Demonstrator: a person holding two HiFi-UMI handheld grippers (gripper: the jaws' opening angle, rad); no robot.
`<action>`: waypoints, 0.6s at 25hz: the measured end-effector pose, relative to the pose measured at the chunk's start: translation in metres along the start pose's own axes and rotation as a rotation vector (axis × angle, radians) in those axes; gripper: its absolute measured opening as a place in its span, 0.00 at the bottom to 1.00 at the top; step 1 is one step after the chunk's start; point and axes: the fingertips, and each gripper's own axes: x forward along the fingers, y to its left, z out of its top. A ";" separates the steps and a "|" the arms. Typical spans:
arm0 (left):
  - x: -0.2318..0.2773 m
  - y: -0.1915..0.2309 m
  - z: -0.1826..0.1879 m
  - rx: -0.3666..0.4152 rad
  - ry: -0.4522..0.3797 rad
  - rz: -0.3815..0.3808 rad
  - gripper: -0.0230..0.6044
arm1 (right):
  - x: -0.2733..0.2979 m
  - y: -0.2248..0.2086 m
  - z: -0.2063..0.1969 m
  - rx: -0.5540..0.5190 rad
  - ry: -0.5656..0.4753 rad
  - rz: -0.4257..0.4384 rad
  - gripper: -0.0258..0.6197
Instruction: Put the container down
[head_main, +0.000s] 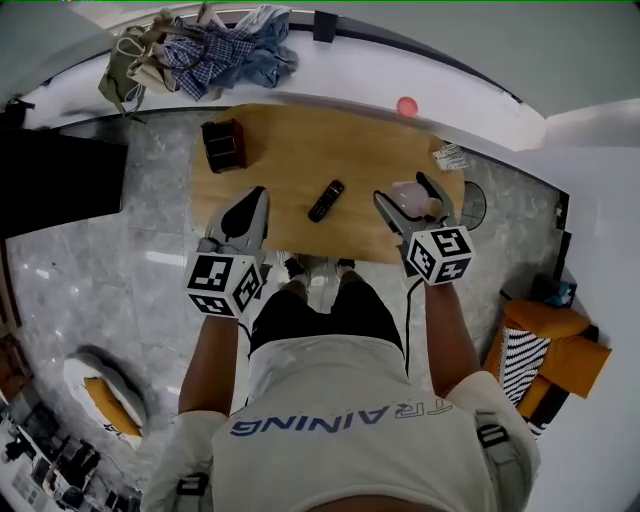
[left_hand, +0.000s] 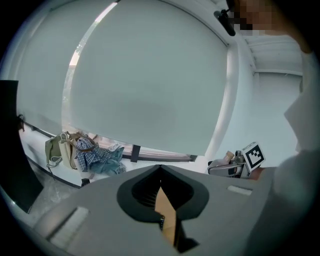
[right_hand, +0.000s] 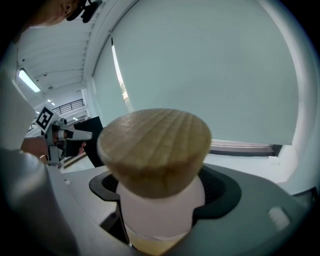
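The container (right_hand: 161, 197) is a milky-white jar with a round wooden lid (right_hand: 155, 142). My right gripper (right_hand: 162, 220) is shut on its body, a jaw on each side. In the head view the right gripper (head_main: 407, 193) holds the container (head_main: 411, 196) upright over the right end of the wooden table (head_main: 300, 150), near its front edge. My left gripper (head_main: 255, 200) hovers over the table's front left corner. Its jaws meet at the tips with nothing between them. In the left gripper view, a sliver of tabletop shows through the left gripper (left_hand: 160, 169).
A black remote (head_main: 325, 200) lies mid-table and a dark box (head_main: 223, 145) stands at the back left. A small packet (head_main: 450, 156) sits at the right end. Clothes and a bag (head_main: 200, 50) are heaped on the white ledge behind, beside a red object (head_main: 406, 106).
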 end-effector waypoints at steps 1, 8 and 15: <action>0.009 -0.001 -0.007 -0.002 0.011 0.011 0.03 | 0.010 -0.012 -0.009 0.001 0.013 -0.002 0.70; 0.061 -0.011 -0.072 -0.041 0.085 0.055 0.03 | 0.099 -0.082 -0.088 0.001 0.114 -0.011 0.70; 0.102 -0.006 -0.137 -0.099 0.144 0.091 0.03 | 0.188 -0.109 -0.170 -0.021 0.208 0.009 0.70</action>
